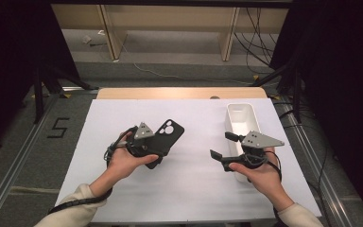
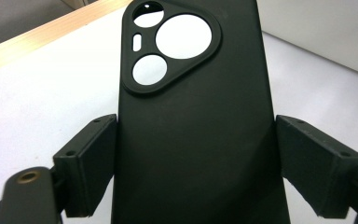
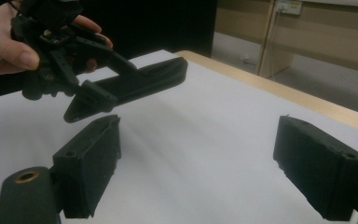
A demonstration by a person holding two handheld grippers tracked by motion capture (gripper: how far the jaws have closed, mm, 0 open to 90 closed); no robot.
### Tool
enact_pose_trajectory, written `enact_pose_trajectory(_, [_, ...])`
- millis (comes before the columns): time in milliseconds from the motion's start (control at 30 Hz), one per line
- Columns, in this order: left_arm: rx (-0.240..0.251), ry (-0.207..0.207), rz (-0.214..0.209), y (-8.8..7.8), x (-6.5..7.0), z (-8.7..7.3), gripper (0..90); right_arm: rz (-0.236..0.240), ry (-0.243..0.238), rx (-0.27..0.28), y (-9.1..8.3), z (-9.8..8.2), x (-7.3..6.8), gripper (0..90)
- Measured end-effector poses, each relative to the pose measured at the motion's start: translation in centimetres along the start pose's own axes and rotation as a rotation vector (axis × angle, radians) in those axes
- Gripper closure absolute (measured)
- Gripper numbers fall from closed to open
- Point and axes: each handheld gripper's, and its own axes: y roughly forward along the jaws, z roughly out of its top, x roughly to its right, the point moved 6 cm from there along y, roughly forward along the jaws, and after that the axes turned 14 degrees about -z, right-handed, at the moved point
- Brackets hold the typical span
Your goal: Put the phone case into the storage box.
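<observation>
I have the phone case (image 1: 166,137) clamped in my left gripper (image 1: 157,147), the jaws pressing its two long edges at the lower half, as the left gripper view makes plain: the case (image 2: 191,140) fills the gap between the pads. I judge that this side-on grip is there to keep the case from twisting and to leave its camera end free. It hangs above the white sheet (image 1: 189,179) that covers the table, left of the middle, clear of the surface; the right gripper view shows it (image 3: 144,84) lifted, with a shadow under it.

Its long axis runs from my left hand (image 1: 125,163) away toward the far right corner of the table, camera cutouts at the far end, back face up.

My right gripper (image 1: 226,147) has its jaws apart with nothing between them, near the right edge and over the near end of the white bin (image 1: 242,116). Its jaws point across toward the case, so I read it as waiting to take the free end or to help with a handover. The bin looks empty at its far end, a likely place for the case.
</observation>
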Motion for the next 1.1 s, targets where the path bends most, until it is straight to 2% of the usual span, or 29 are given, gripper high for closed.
enact_pose_trajectory(467, [0.026, 0.024, -0.016, -1.2, 1.6, -0.7, 16.1, 0.021, -0.003, 0.015, 2.1, 1.9, -1.3, 16.0])
enact_pose_trajectory(833, [0.021, 0.056, -0.042, -0.5, 3.4, -1.0, 16.1, 0.035, 0.004, 0.017, 3.8, 3.0, -2.0, 16.1])
enact_pose_trajectory(1100, [0.014, 0.075, -0.048, 0.0, 4.1, -1.1, 16.1, 0.042, 0.005, 0.01, 5.3, 3.5, -2.5, 16.2])
